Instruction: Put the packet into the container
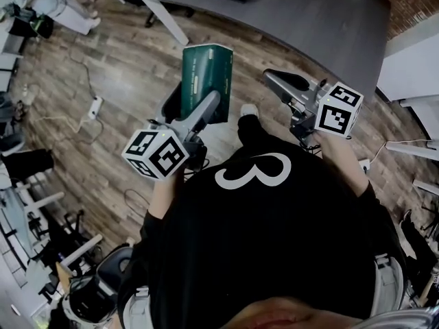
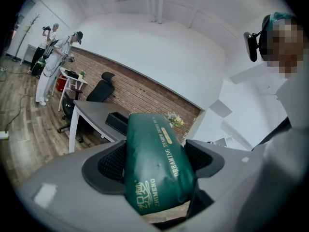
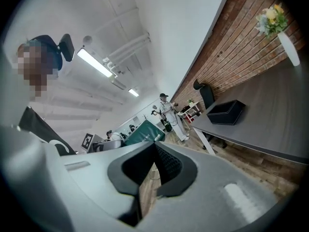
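A dark green packet [image 1: 207,81] with gold print stands upright between the jaws of my left gripper [image 1: 195,99], which is shut on it above the wooden floor. In the left gripper view the packet [image 2: 157,168] fills the gap between the two pads of the left gripper [image 2: 157,162]. My right gripper [image 1: 271,77] is held up beside it, to the right, with its jaws shut on nothing. In the right gripper view the pads of the right gripper [image 3: 153,148] meet, and the packet [image 3: 145,132] shows beyond them. A black box [image 2: 117,121] sits on the grey table [image 1: 309,19] ahead.
The black box [image 3: 224,111] and a vase of flowers [image 3: 277,23] stand on the table by a brick wall. An office chair [image 2: 100,88] stands behind it. Two people [image 2: 53,62] stand far off. A power strip [image 1: 95,106] with cables lies on the floor at the left.
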Action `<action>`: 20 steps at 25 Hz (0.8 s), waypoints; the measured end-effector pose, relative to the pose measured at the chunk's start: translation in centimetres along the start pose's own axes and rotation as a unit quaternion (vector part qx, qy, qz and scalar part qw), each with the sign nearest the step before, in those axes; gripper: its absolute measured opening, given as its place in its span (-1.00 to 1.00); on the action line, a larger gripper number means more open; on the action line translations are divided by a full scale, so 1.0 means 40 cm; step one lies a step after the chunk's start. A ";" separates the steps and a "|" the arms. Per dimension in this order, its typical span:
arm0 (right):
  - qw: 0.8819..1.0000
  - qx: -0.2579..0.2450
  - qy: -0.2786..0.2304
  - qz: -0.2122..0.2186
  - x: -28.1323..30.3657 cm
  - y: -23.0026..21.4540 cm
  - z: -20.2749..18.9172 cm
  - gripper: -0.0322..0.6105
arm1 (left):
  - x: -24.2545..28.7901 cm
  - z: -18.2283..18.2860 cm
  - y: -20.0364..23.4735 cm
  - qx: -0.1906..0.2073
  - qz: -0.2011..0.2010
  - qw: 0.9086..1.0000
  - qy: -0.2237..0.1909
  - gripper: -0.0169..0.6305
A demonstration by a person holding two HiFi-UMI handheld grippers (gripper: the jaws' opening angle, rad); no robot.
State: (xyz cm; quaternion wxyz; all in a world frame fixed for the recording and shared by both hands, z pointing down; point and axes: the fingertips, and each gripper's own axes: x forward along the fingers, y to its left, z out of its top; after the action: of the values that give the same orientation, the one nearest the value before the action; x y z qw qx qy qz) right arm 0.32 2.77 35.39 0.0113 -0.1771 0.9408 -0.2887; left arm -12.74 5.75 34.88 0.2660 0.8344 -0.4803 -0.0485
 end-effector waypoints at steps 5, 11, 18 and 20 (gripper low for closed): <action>1.000 0.000 0.000 -0.008 0.057 -0.130 0.050 -0.89 | 0.111 0.034 0.073 -0.002 0.012 1.000 0.016 0.30; 1.000 0.019 -0.003 -0.003 0.164 -0.271 0.148 -0.89 | 0.261 0.120 0.177 0.004 0.012 1.000 0.022 0.30; 1.000 0.028 -0.004 0.001 0.224 -0.436 0.268 -0.89 | 0.459 0.228 0.250 0.033 0.018 0.999 0.031 0.30; 1.000 0.026 0.002 0.001 0.237 -0.472 0.289 -0.89 | 0.508 0.254 0.272 0.053 0.022 0.998 0.038 0.30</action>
State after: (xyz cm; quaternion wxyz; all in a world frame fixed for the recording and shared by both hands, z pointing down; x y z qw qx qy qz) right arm -0.98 -21.24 36.89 0.0139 -0.1754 0.9332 -0.3132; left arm -13.73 -19.42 35.08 0.2402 0.8380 -0.4897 0.0143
